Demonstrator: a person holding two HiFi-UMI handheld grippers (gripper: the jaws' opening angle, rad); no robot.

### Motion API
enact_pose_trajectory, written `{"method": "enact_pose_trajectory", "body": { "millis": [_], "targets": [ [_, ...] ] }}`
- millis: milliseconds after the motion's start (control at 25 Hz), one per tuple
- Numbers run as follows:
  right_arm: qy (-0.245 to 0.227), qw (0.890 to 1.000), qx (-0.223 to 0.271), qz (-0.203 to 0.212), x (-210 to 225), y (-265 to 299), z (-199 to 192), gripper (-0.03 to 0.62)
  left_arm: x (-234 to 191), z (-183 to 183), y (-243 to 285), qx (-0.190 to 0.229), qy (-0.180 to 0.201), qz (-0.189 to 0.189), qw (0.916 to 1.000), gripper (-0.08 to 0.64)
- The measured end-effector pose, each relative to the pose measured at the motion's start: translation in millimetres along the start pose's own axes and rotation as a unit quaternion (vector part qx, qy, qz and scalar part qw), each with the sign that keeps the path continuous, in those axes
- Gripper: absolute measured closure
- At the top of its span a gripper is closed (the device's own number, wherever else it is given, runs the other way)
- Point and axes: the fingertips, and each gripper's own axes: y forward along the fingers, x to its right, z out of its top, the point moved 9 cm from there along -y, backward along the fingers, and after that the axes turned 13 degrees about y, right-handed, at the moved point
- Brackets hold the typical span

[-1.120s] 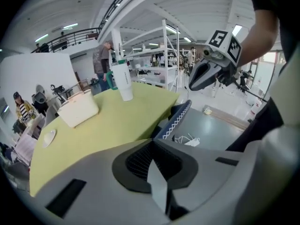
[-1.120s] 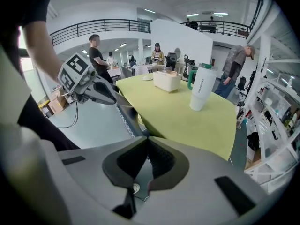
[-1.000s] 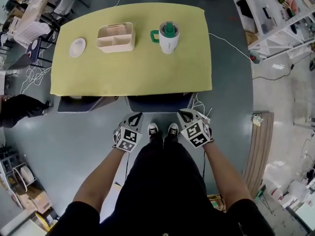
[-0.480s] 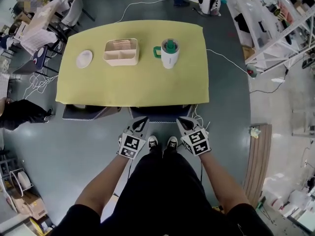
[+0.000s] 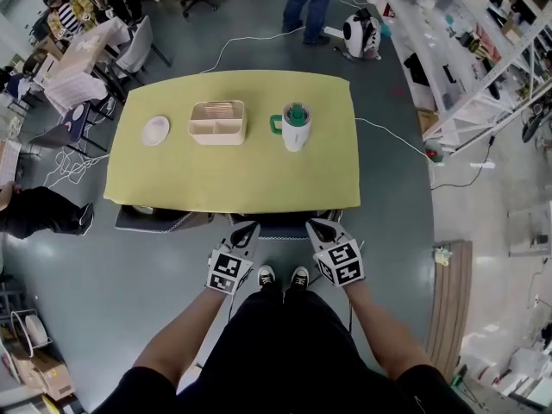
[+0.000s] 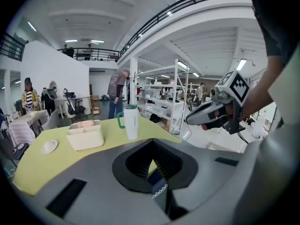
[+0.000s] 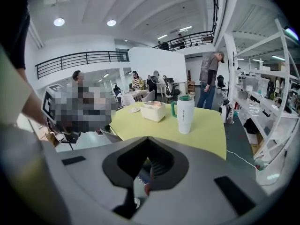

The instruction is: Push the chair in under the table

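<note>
The dark chair (image 5: 285, 223) with white zigzag trim stands tucked under the near edge of the yellow-covered table (image 5: 233, 179); only its back rim shows. My left gripper (image 5: 244, 233) and right gripper (image 5: 317, 229) hover just in front of that rim, either side of my shoes, both shut with nothing held. In the left gripper view the shut gripper (image 6: 152, 165) lets a strip of the chair's trim (image 6: 158, 190) show between its jaws, and the right gripper (image 6: 208, 115) hangs at the right. The right gripper view shows its shut gripper (image 7: 146, 170) pointing over the table.
On the table stand a white tumbler with green lid (image 5: 296, 126), a beige divided box (image 5: 218, 121) and a small white plate (image 5: 155, 130). A second chair (image 5: 159, 219) sits under the table's left part. Shelving (image 5: 466, 67) lines the right; people stand beyond and to the left.
Both grippers have risen in front of the chair and stay shut. The head view has tilted up, so more of the far room shows. The chair has not shifted against the table.
</note>
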Motion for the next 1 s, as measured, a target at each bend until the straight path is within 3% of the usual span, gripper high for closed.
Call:
{"method": "enact_pose_trajectory", "body": {
  "millis": [600,840,1000],
  "targets": [
    [0.006,0.997,0.075,-0.002,-10.2,-24.5,82.2,0.578,-38.7,66.0,-14.3,0.074,0.004,0.028,0.9969,0.552],
    [-0.019,0.995,0.102,-0.006,-16.6,-37.2,107.7,0.578,-44.5,86.4,-21.4,0.103,-0.004,0.033,0.9941,0.552],
    [-0.004,0.992,0.126,0.001,-18.5,-45.9,121.5,0.578,-48.9,97.3,-28.3,0.12,-0.005,0.036,0.9921,0.552]
  ]
}}
